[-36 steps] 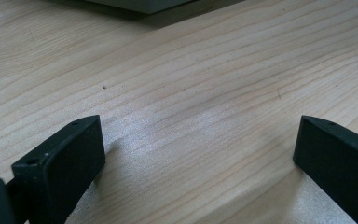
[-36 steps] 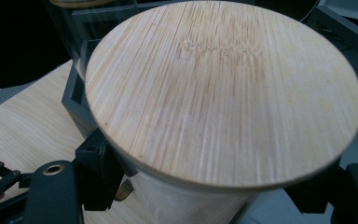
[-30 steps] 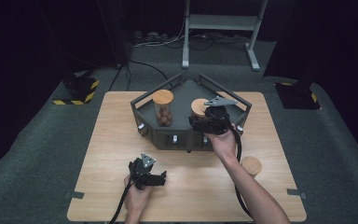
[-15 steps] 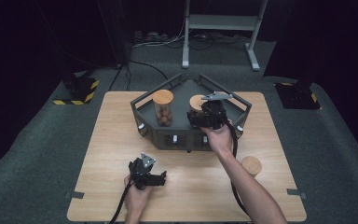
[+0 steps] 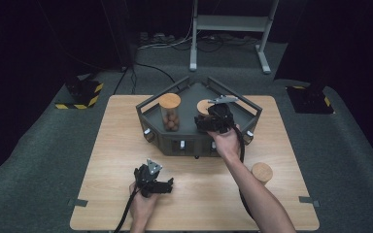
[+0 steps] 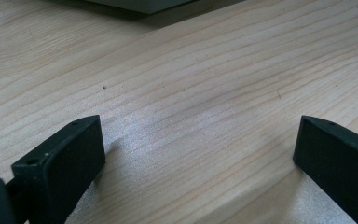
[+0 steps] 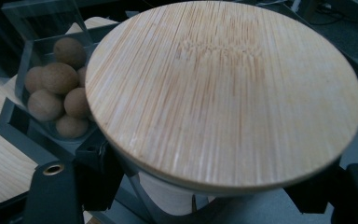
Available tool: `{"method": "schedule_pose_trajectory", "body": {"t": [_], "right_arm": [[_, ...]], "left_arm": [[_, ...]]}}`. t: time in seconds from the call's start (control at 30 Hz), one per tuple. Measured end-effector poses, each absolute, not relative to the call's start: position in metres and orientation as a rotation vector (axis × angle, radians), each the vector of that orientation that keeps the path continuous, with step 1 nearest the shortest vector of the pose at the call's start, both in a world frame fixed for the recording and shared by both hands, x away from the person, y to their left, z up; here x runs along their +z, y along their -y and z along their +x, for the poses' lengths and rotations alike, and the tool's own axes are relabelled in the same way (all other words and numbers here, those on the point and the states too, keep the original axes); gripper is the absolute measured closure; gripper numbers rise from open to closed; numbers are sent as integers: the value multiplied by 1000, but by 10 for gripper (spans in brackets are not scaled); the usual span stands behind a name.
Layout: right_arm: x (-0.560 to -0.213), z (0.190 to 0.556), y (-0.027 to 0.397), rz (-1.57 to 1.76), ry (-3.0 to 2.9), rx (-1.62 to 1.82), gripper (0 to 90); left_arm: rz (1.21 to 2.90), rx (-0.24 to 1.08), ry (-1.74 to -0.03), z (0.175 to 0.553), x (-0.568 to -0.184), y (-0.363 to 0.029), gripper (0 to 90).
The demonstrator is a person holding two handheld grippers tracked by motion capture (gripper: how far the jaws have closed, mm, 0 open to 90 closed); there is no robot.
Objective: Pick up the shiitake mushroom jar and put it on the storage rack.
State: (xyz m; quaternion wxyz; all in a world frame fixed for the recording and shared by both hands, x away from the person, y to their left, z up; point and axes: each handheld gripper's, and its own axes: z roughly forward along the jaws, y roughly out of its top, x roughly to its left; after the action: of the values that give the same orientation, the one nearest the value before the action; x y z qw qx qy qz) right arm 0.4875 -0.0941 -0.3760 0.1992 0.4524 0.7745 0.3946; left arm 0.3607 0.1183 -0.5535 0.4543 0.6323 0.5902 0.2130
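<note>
A dark grey tray [image 5: 175,143] stands on the wooden table [image 5: 126,141]. My right gripper [image 5: 208,117] reaches into it and is shut on a glass jar with a round bamboo lid [image 5: 204,106]. In the right gripper view that lid [image 7: 223,93] looms large, with the black jaws hugging the glass just under it. A second lidded jar [image 5: 169,112] holding several brown balls [image 7: 56,93] stands upright in the tray's left part. Near the front edge my left gripper [image 5: 167,185] rests low over bare wood, open with nothing between its jaws [image 6: 200,154].
A third round bamboo-topped piece [image 5: 262,172] sits on the table to the right of my right forearm. The tray's raised rails [image 5: 245,104] surround the jars. Dark carpet and a metal stand [image 5: 233,22] lie beyond the table.
My right gripper has shifted slightly left onto the jar in the tray. The left gripper has stayed put.
</note>
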Motion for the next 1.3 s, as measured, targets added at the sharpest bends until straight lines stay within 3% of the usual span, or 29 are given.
{"method": "schedule_pose_trajectory", "body": {"t": [1.3], "right_arm": [[-395,491,87,1243,-2160,1042,253]], "left_arm": [[1567,526,-1455,361,-554,-119,21]]}}
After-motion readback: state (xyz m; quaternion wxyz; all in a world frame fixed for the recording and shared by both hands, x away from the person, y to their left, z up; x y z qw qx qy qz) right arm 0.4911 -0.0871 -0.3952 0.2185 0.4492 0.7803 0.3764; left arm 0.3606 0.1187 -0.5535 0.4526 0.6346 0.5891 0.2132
